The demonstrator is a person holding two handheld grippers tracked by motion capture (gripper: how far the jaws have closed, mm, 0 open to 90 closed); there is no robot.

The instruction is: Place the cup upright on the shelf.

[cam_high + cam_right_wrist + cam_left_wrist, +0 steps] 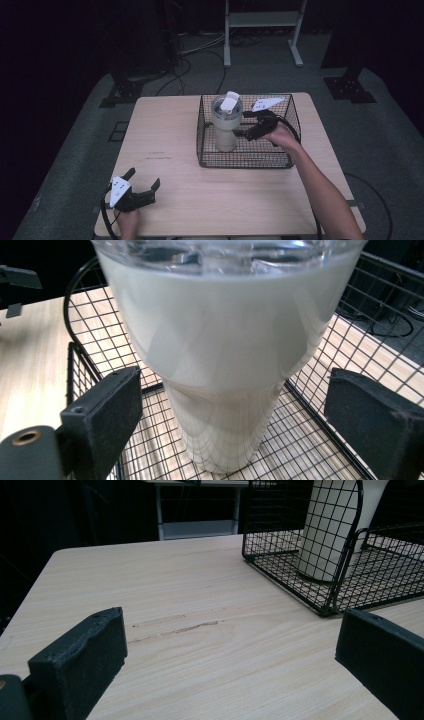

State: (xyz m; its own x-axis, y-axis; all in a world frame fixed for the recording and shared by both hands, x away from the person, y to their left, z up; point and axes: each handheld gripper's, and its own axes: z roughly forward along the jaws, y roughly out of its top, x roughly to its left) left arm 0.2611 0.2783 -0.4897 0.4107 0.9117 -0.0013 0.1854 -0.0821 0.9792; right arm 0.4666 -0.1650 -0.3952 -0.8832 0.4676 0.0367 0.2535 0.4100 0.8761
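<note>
A cream tumbler (226, 125) with a clear lid and a raised white tab stands upright in the left part of a black wire basket (245, 162) on the wooden table. My right gripper (246, 128) reaches into the basket from the right, open. In the right gripper view its jaws flank the tumbler (225, 355) on both sides with gaps, not touching it. My left gripper (144, 178) rests open near the table's front left corner with nothing between its jaws. In the left gripper view, the basket (300, 587) and tumbler (325, 530) stand far off at upper right.
The light wooden table (165, 130) has bare surface left of and in front of the basket. On the floor behind it are a white-framed stand (262, 20), loose cables (195, 50) and black stand bases (347, 87).
</note>
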